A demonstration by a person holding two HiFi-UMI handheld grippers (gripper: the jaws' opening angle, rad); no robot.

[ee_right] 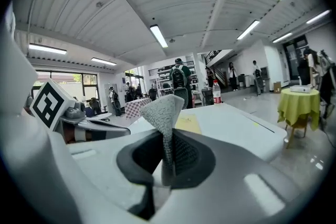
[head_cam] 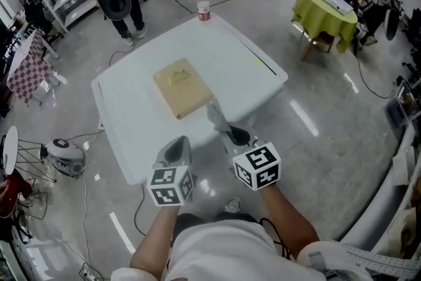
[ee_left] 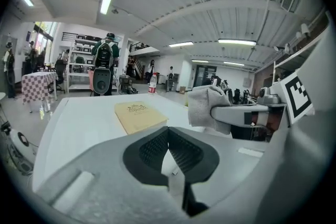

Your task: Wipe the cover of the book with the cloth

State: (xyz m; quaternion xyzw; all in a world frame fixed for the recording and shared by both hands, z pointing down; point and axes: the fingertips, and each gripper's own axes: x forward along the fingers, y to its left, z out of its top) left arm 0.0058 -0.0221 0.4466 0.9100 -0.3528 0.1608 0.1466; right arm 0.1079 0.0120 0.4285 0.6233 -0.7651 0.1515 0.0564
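1. Book point(head_cam: 183, 87): it lies closed and flat on the white table point(head_cam: 227, 52), ahead of both your tools and a little to the left of the right gripper point(head_cam: 230, 135). Nothing rests on its tan cover.
2. Your right gripper has its jaws clamped on the cloth point(ee_right: 164, 113). The cloth stands out from between the pads as a folded grey peak, pointing toward the book's near right corner.
3. Your left gripper point(ee_left: 169, 140) has its jaws brought together with nothing between them. It hangs at the table's near edge, beside the right one and short of the book.
4. Done, as I judge it: the cloth is in hand and aimed at the book. That is the preparation only.
5. Left to do: the whole wipe. The left gripper view shows the cloth held up in the air, not on the cover. You need to carry it forward and down onto the cover, then pass it across.
6. The book lies loose on a smooth top, so it may slide under the cloth. Your empty left tool is close enough to steady the near edge.
7. A bottle point(head_cam: 203, 4) stands at the far corner, beyond the book and well apart from it.
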